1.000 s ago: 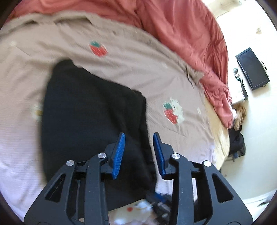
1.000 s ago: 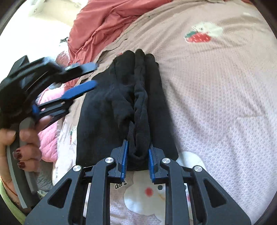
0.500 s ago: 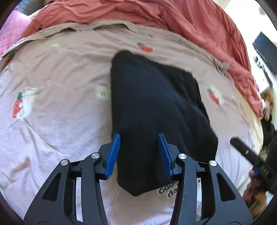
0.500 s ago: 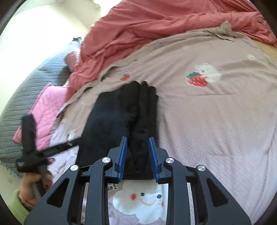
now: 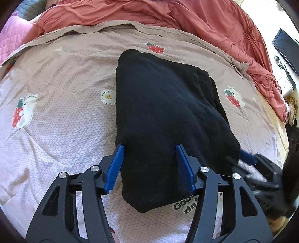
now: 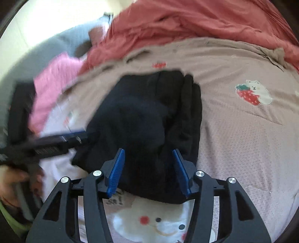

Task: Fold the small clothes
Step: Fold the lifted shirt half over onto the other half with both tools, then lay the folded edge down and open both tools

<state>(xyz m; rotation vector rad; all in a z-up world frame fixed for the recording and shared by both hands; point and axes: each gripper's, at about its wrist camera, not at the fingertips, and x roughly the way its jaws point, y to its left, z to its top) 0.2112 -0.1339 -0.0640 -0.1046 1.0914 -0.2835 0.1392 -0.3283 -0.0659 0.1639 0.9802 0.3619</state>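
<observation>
Where the right gripper (image 6: 148, 171) was pinching the folded black garment (image 5: 164, 115) a second ago, both it and the left gripper (image 5: 149, 168) are now gaping wide, holding nothing, on the strawberry-print quilt (image 5: 61, 119).

Sunlit bed (image 5: 61, 119) with strawberry-print quilt, rumpled red duvet (image 5: 186, 16), pale floor (image 5: 284, 18).

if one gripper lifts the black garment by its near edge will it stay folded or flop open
The black garment probably flops: it is soft cloth, draped with rounded edges on the bedspread. Stacked layers show along its right side, so a one-edge lift likely lets them slide apart. It looks light enough for one hand-held gripper.
</observation>
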